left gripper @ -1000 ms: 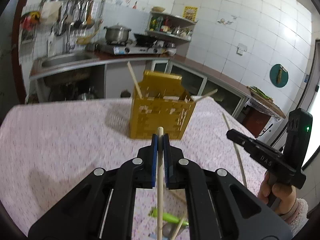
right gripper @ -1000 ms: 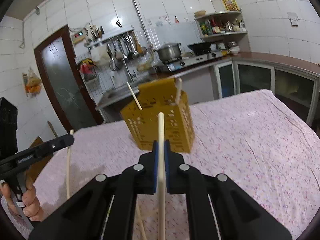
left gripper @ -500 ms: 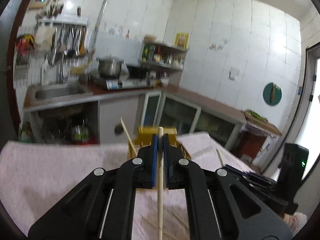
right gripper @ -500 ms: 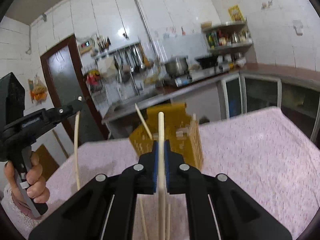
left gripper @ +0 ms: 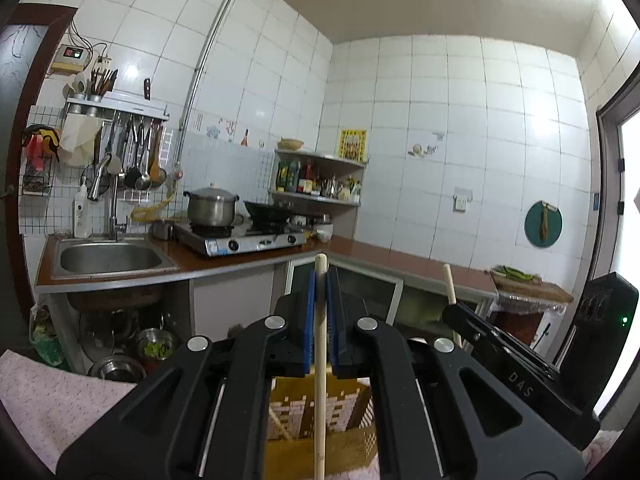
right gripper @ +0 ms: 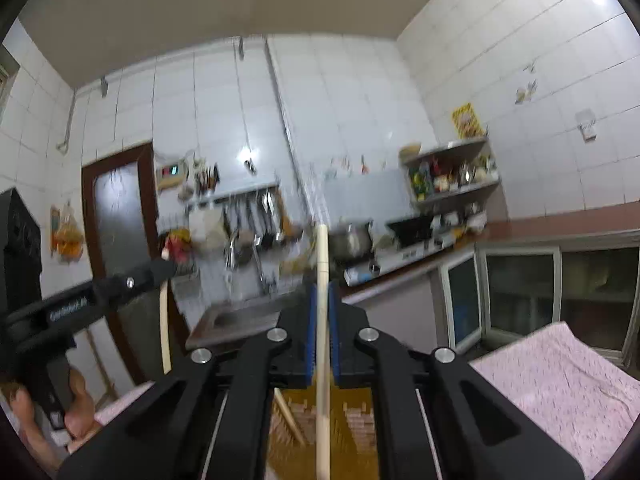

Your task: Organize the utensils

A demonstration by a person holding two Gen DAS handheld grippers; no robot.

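My left gripper is shut on a pale wooden chopstick that stands upright between its blue pads. Below it, half hidden by the black arms, is the yellow slotted utensil holder with another stick leaning inside. My right gripper is shut on a second chopstick, also upright, above the same yellow holder. Each view shows the other gripper from the side: the right gripper beside me with its stick, the left gripper with its stick and a hand on its grip.
A table with pink floral cloth carries the holder. Behind are a counter with steel sink, a gas stove with a pot, a shelf of bottles and a dark door.
Both grippers have risen with their chopsticks and tipped up toward level. The yellow holder has dropped from mid-frame to the bottom edge, under the jaws; the kitchen wall now fills both views.
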